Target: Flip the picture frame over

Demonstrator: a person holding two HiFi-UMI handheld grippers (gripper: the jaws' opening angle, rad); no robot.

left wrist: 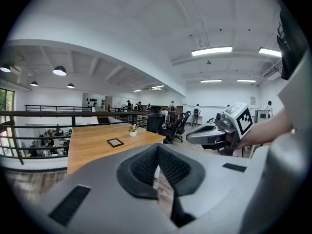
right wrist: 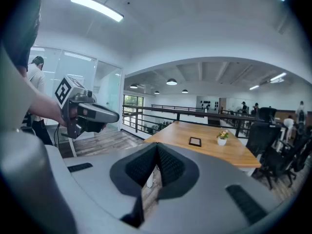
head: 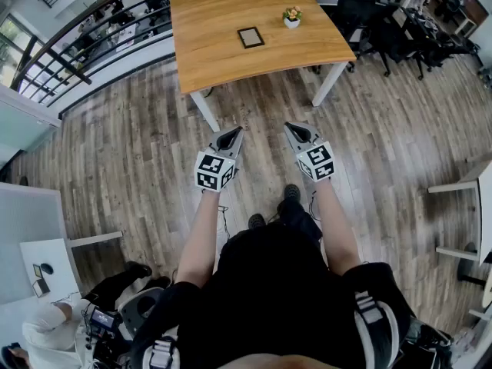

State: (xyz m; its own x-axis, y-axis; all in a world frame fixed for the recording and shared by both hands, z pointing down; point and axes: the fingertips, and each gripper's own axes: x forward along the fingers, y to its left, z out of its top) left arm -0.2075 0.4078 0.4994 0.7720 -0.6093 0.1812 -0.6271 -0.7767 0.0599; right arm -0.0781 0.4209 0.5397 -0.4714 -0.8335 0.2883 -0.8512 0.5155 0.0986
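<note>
A small dark picture frame (head: pixel 250 37) lies flat on the wooden table (head: pixel 223 60), left of a little potted plant (head: pixel 291 17). The same frame (left wrist: pixel 115 142) shows far off in the left gripper view, and the frame (right wrist: pixel 195 141) also lies ahead in the right gripper view. Both grippers hang over the floor, well short of the table. My left gripper (head: pixel 229 136) is shut with nothing in it. My right gripper (head: pixel 296 132) is shut and empty too. Each gripper sees the other beside it: right gripper (left wrist: pixel 214 134), left gripper (right wrist: pixel 92 113).
Dark office chairs (head: pixel 377 21) stand right of the table. A black railing (head: pixel 84 37) runs along its left side. A white desk (head: pixel 46 264) and a crouching person (head: pixel 54 321) are at the lower left. Another white table (head: pixel 480 206) sits at the right edge.
</note>
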